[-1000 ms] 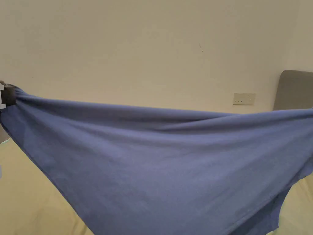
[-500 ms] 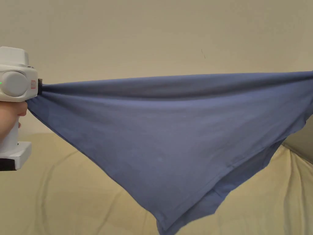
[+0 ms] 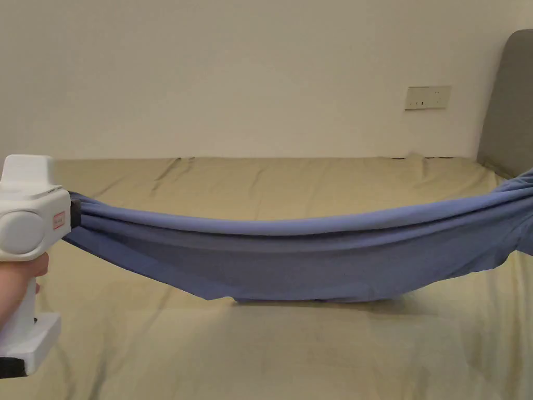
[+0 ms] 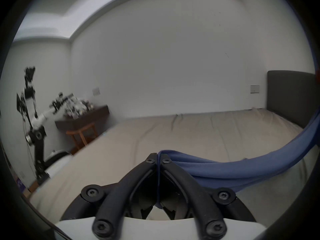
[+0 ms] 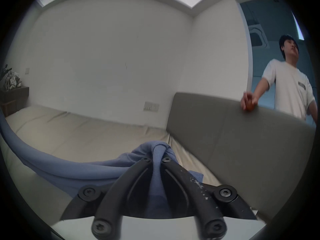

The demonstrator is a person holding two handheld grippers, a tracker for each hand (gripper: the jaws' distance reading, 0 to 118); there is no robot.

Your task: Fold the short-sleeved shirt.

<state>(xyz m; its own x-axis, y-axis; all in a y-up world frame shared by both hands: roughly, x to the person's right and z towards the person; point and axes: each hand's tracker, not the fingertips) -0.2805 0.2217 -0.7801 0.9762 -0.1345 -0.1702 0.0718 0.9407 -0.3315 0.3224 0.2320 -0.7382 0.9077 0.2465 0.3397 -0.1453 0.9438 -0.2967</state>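
- We hold the blue shirt (image 3: 291, 250) stretched over the bed (image 3: 260, 344); it sags mid-span, its lowest fold touching or just above the sheet, we cannot tell which
- left gripper (image 4: 158, 158) above the bed's left side; jaws pressed together, pinching a shirt edge
- right gripper (image 5: 158, 157) near the bed's grey headboard (image 5: 242, 139); jaws clamped on bunched shirt fabric
- a person (image 5: 290, 91) stands behind the headboard, one hand on its top edge

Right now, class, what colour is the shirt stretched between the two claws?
Plain blue, no pattern. The shirt shows best in the head view, hanging over the bed.
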